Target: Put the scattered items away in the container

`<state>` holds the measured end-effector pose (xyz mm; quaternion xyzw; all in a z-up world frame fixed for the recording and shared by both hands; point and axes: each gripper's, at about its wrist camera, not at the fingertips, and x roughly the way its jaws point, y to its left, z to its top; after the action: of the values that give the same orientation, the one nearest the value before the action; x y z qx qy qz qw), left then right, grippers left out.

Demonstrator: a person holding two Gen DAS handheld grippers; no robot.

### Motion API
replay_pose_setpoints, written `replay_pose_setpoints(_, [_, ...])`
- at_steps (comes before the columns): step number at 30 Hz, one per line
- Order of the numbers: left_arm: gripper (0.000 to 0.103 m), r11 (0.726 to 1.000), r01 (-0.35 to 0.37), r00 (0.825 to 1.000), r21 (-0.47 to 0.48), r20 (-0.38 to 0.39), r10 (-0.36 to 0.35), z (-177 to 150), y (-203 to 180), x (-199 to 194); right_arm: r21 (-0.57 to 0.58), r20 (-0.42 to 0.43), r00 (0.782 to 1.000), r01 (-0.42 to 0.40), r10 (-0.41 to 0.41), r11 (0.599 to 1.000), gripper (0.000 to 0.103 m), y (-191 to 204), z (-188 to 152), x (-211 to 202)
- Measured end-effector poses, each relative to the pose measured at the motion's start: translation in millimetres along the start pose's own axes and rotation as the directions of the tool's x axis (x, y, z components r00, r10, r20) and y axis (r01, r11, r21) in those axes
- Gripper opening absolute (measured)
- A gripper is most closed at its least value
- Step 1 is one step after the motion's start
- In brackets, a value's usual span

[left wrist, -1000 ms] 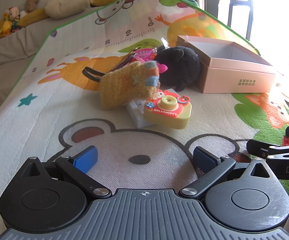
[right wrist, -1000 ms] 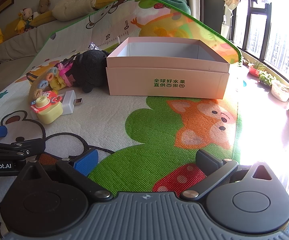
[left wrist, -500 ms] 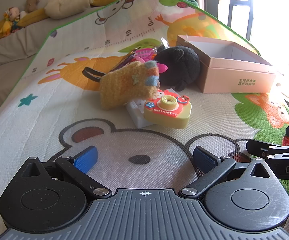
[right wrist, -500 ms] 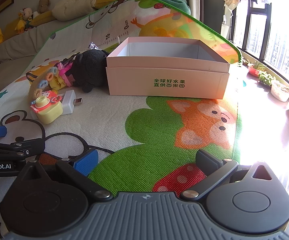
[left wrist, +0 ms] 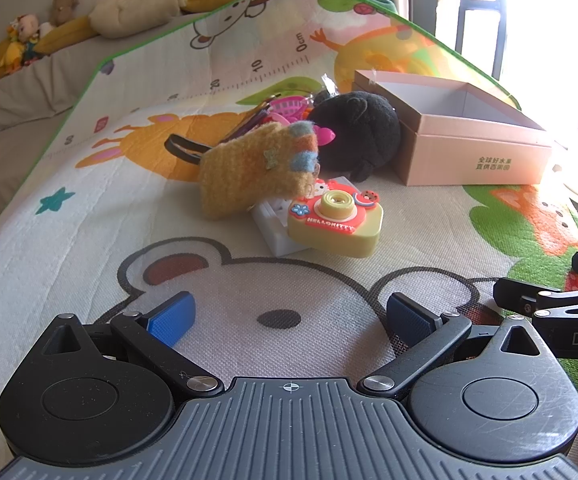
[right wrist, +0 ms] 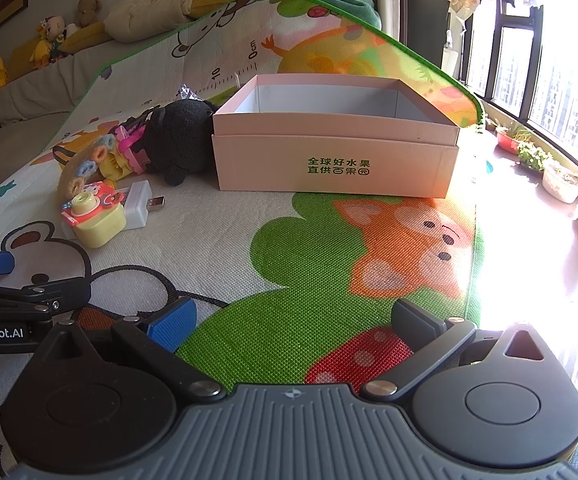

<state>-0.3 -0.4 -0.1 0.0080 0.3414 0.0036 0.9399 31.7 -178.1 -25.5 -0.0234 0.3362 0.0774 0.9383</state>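
While I held both tools low over the play mat (left wrist: 89, 216), the left gripper (left wrist: 289, 316) had its blue-padded fingers spread wide with nothing between them, and the right gripper (right wrist: 295, 318) was likewise released and empty. From the left wrist view the scattered things lay in a heap at about twelve o'clock: a yellow toy camera (left wrist: 335, 220) lettered "HELLO KITTY" leaned on a white plug block (left wrist: 275, 226), with a knitted yellow pouch (left wrist: 255, 166) touching it from behind and a black plush toy (left wrist: 359, 132) just beyond, pressed against the pink box (left wrist: 473, 156). That box sat at one o'clock — open-topped, nothing visible inside, green Chinese characters printed on its front wall. From the right wrist view the box was at twelve o'clock and the heap at ten. The mat carried a printed ruler reading "0cm", "10", "20". On the left tool's arm, seen from the right wrist — the letters "nRobot.AI"; on the right tool's arm, "DAS".
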Motion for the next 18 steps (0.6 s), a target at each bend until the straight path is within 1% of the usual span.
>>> replay_pose_setpoints(3, [0.103,1.000,-0.004,1.000,0.001,-0.004,0.004,0.3,-0.1,0.1,-0.014,-0.011,1.000,-0.011,0.010,1.000,0.103,-0.6,3.1,2.1])
replay_pose_setpoints(8, [0.103,1.000,-0.010,1.000,0.002,-0.029,0.010,6.3,0.5,2.7,-0.064,-0.044,0.998,-0.057,0.054,0.996,0.103,-5.6,8.4,3.4])
replay_pose_setpoints(13, [0.103,1.000,-0.008,0.999,0.003,-0.048,0.008,7.1,-1.2,2.0,-0.078,-0.076,0.993,-0.099,0.094,0.992,0.103,-10.2,8.5,0.2])
replay_pose_setpoints(15, [0.103,1.000,0.001,0.999,0.004,-0.050,0.000,7.8,0.3,1.8,-0.076,-0.079,0.992,-0.106,0.100,0.991,0.103,-11.6,7.7,-0.9])
replay_pose_setpoints(18, [0.103,0.999,0.034,0.998,-0.009,-0.046,-0.034,8.8,8.0,-0.7,-0.079,-0.092,0.990,-0.112,0.105,0.991,0.103,-12.2,9.0,-0.9])
